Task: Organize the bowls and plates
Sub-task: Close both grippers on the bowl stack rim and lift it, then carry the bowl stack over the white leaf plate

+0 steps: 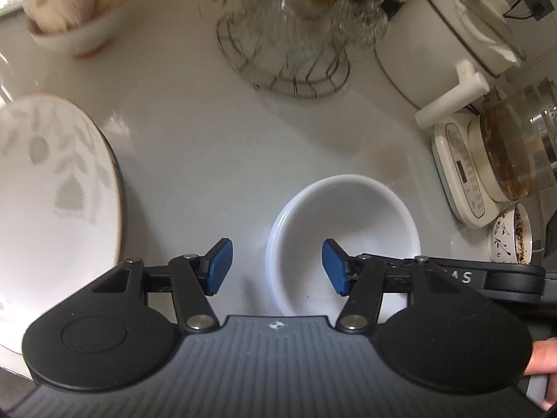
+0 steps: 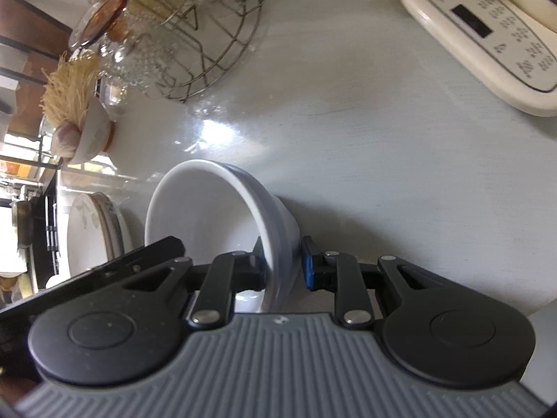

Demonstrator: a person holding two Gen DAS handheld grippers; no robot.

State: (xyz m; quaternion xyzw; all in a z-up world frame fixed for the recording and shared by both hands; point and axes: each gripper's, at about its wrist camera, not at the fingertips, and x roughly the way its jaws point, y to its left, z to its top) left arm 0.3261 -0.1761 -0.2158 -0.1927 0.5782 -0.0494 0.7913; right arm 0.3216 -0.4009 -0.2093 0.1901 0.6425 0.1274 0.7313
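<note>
A plain white bowl (image 1: pixel 344 230) sits on the white counter; it looks like two bowls stacked. My left gripper (image 1: pixel 276 266) is open above its near left rim, empty. My right gripper (image 2: pixel 282 264) has its jaws on either side of the bowl's (image 2: pixel 216 216) rim, one inside and one outside, gripping it. The right gripper's arm (image 1: pixel 487 277) shows at the bowl's right in the left wrist view. A white plate with a grey leaf pattern (image 1: pixel 45 202) lies to the left; it also shows in the right wrist view (image 2: pixel 90 233) as a stack.
A wire rack with glassware (image 1: pixel 289 45) stands at the back. A small bowl with garlic (image 1: pixel 66 24) is back left. A white pot (image 1: pixel 449 35), a kettle on a control base (image 1: pixel 494 160) and a small patterned cup (image 1: pixel 511 233) line the right side.
</note>
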